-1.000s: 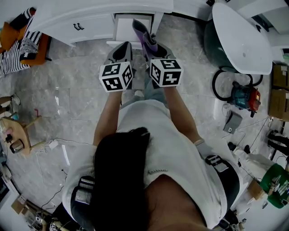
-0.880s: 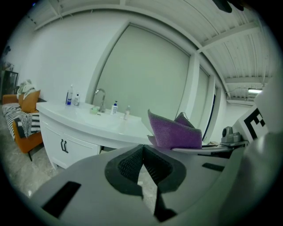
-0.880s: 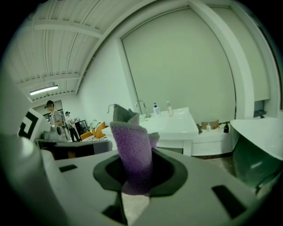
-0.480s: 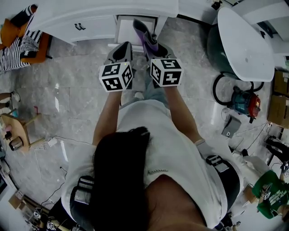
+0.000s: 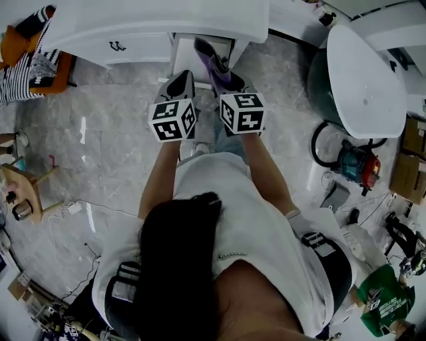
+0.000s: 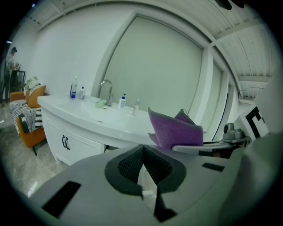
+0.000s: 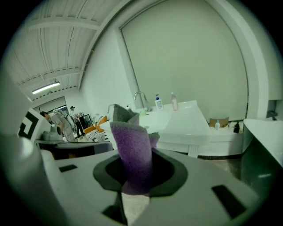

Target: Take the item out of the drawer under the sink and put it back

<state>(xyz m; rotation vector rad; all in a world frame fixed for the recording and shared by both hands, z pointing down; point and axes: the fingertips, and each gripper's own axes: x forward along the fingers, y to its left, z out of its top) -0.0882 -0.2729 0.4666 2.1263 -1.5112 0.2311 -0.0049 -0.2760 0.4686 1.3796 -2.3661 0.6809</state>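
Ahead, a worktop (image 5: 153, 20) with a tap (image 6: 106, 86) and bottles (image 6: 74, 88) on it, an open drawer (image 5: 200, 50) under its right part. Just before the drawer, left hand-held gripper (image 5: 181, 78) and right hand-held gripper (image 5: 223, 72) side by side, a cloth (image 5: 212, 56) between the right one's jaws, reaching over the drawer. To the right, a bathtub (image 5: 366, 66), with a vacuum cleaner (image 5: 353, 161) on the floor before it. Far left, a chair (image 5: 30, 56).

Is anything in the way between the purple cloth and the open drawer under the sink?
Nothing visible is. The right hand-held gripper pinches the purple cloth, which overlaps the open drawer in the head view. The left hand-held gripper, shut and empty, sits off to the side.
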